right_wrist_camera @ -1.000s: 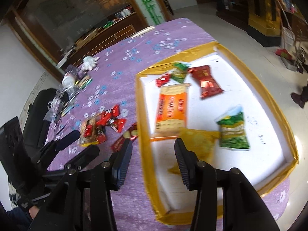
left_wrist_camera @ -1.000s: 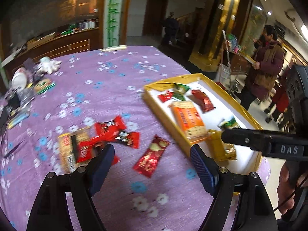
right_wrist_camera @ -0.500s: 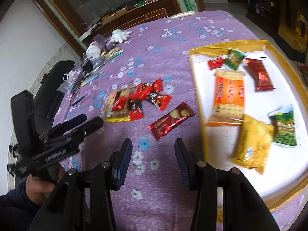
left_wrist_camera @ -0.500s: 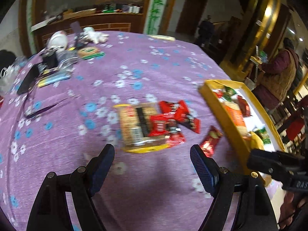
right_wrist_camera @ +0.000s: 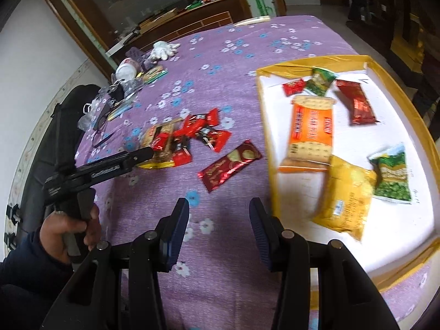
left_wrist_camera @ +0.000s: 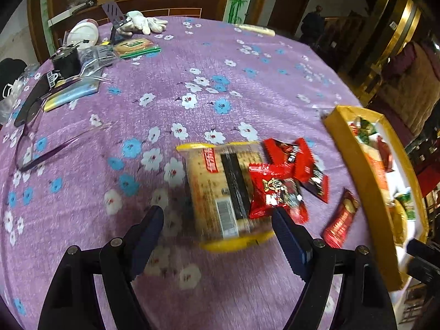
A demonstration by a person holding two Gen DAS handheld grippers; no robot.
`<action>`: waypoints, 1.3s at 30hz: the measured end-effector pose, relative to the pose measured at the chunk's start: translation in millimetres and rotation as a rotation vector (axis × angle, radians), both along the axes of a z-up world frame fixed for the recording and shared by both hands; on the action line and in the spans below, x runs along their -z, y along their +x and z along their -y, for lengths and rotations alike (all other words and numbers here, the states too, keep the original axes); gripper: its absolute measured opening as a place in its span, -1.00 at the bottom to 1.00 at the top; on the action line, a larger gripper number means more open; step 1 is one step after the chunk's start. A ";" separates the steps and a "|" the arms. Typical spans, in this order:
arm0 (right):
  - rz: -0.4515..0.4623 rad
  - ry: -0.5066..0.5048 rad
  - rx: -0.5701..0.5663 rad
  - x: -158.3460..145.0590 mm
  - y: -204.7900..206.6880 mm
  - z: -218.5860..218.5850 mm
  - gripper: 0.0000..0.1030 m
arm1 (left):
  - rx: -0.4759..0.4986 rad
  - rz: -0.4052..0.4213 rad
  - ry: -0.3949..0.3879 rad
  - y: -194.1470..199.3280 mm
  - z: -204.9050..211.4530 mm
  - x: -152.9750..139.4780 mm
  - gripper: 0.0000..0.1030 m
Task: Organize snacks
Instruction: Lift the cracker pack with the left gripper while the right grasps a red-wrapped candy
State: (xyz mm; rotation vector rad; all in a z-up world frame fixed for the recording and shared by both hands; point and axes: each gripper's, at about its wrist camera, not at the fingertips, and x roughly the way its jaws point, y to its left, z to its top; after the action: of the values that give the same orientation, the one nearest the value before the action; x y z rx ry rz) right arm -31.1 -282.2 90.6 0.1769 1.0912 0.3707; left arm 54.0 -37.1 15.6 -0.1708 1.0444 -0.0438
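Taking the yellow-rimmed tray (right_wrist_camera: 268, 126) as the landmark and reading from left to right in the right wrist view: farthest from it, at the left edge, a hand (right_wrist_camera: 68, 228) in a dark sleeve holds the left gripper (left_wrist_camera: 217, 220), whose jaws stand released and wide, with nothing pressed between them, above the near end of the cracker packet (left_wrist_camera: 220, 189). That clear packet with yellow ends lies flat on the purple flowered counter (left_wrist_camera: 165, 82), well left of the tray, and several red snack packets (left_wrist_camera: 275, 192) lie on and against its tray-side edge. Between this heap and the tray, a dark red foil packet (right_wrist_camera: 229, 165) lies alone, near the tray's left wall. The right gripper (right_wrist_camera: 220, 220) hovers over bare cloth just left of the tray's near corner, its jaws partly parted and empty. Inside the tray lie an orange biscuit pack (right_wrist_camera: 310, 132), a yellow bag (right_wrist_camera: 346, 192) touching it, two green packets and two red ones.
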 end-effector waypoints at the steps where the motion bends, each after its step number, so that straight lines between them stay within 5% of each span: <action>1: 0.000 -0.002 0.006 -0.2 -0.1 3.0 -0.14 | -0.002 -0.003 0.007 3.2 0.0 1.2 0.62; 13: -0.008 -0.012 0.043 1.7 -1.4 24.9 -0.13 | 0.010 -0.009 0.029 29.0 14.5 9.7 0.71; 18: -0.012 -0.008 0.029 3.0 1.2 23.0 -0.13 | 0.047 0.009 0.099 22.8 15.7 10.9 0.44; 24: -0.019 0.002 -0.027 6.6 7.8 4.1 -0.13 | 0.083 -0.014 0.028 -17.0 10.8 8.8 0.43; 29: -0.029 0.026 -0.090 11.3 11.8 -20.5 -0.14 | 0.154 -0.008 0.044 -73.8 12.3 5.2 0.43; 33: -0.053 0.049 -0.139 18.8 15.0 -45.6 -0.14 | 0.239 0.073 0.231 -102.8 22.3 -15.3 0.43; 36: -0.066 0.058 -0.162 22.8 17.7 -62.8 -0.14 | 0.259 0.136 0.478 -104.3 24.7 -20.9 0.43; 39: -0.071 0.057 -0.179 25.7 19.4 -77.3 -0.14 | 0.241 0.125 0.509 -108.4 13.1 -20.5 0.43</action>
State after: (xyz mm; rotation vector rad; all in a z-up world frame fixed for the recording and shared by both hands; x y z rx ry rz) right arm -11.7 -204.9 64.9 0.1441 1.1710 0.5596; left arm -54.4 -50.2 36.1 0.4153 0.9164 -0.0055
